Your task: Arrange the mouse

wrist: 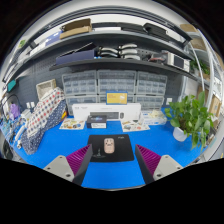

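Note:
A beige mouse lies on a black mouse mat on the blue table top. It rests near the mat's left part, just ahead of my fingers and between their lines. My gripper is open and empty, with the magenta pads spread wide on either side of the mat's near edge. The fingers do not touch the mouse.
White boxes and small items line the back of the table. A green plant in a white pot stands at the right. A patterned cloth hangs at the left. Shelves with drawers rise behind.

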Action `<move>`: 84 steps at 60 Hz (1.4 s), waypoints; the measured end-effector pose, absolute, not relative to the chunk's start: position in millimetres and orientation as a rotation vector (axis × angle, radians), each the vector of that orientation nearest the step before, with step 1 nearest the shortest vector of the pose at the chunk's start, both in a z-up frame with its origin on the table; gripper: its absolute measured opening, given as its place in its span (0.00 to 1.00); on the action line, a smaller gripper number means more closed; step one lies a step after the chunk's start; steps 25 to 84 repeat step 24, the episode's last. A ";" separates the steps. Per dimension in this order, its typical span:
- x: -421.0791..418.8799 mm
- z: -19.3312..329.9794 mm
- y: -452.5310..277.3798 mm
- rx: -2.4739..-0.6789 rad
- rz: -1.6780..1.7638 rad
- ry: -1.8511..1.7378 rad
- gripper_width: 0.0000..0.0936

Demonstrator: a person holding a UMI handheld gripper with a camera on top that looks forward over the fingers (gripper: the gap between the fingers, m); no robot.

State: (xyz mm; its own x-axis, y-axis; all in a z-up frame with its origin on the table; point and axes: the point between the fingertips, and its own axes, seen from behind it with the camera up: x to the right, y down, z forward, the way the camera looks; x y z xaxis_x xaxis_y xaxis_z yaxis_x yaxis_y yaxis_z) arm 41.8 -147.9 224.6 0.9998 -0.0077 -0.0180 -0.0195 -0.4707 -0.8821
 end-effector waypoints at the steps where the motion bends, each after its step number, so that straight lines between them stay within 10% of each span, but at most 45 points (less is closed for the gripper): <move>1: 42.7 224.5 -151.9 -2.060 0.017 0.016 0.93; 84: 64.8 238.0 -206.1 -2.016 0.039 0.018 0.93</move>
